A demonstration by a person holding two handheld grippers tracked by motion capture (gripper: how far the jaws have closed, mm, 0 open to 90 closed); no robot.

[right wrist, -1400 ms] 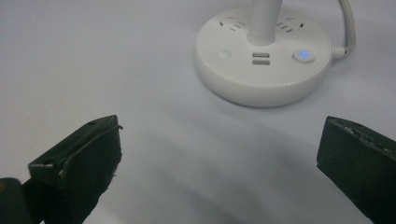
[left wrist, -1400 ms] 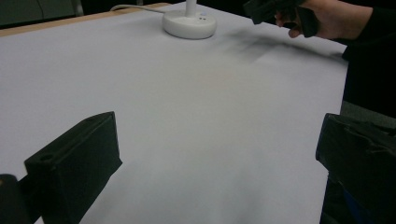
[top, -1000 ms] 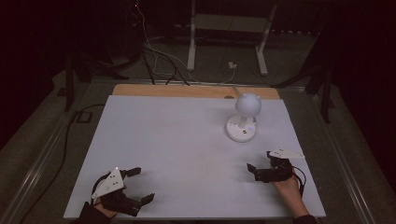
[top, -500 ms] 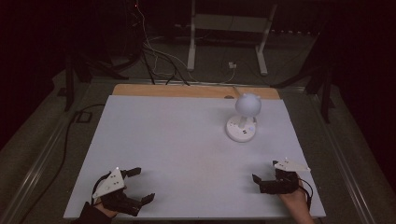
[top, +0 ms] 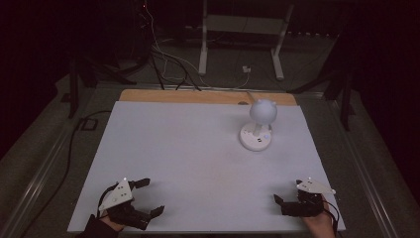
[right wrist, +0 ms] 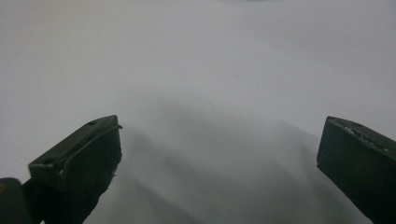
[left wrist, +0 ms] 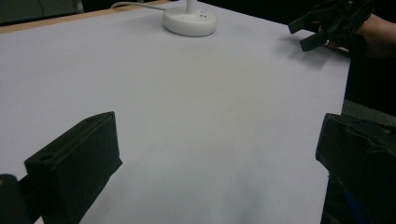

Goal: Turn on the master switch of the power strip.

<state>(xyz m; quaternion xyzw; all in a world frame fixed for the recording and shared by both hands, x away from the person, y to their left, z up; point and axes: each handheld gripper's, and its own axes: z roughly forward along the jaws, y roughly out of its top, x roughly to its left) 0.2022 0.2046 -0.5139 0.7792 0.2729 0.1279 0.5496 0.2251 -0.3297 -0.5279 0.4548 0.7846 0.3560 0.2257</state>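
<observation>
A small white desk lamp with a round head (top: pixel 262 111) and a disc base (top: pixel 255 138) stands at the back right of the white table (top: pixel 188 148). Its base (left wrist: pixel 190 20) also appears far off in the left gripper view. My left gripper (top: pixel 151 197) rests at the front left corner, open, with nothing between its jaws (left wrist: pixel 215 154). At the front right edge my right gripper (top: pixel 280 204) points left, also open and holding nothing (right wrist: pixel 219 154). The left gripper view catches that right gripper (left wrist: pixel 322 28) at its top right, held by a hand.
A wooden strip (top: pixel 198 96) runs along the table's far edge. Cables (top: pixel 163 54) and a metal stand (top: pixel 242 29) lie on the dark floor behind it. A metal rail (top: pixel 44 168) runs along the left side.
The right gripper has drawn back from the lamp toward the front edge of the table. The left gripper has stayed where it was.
</observation>
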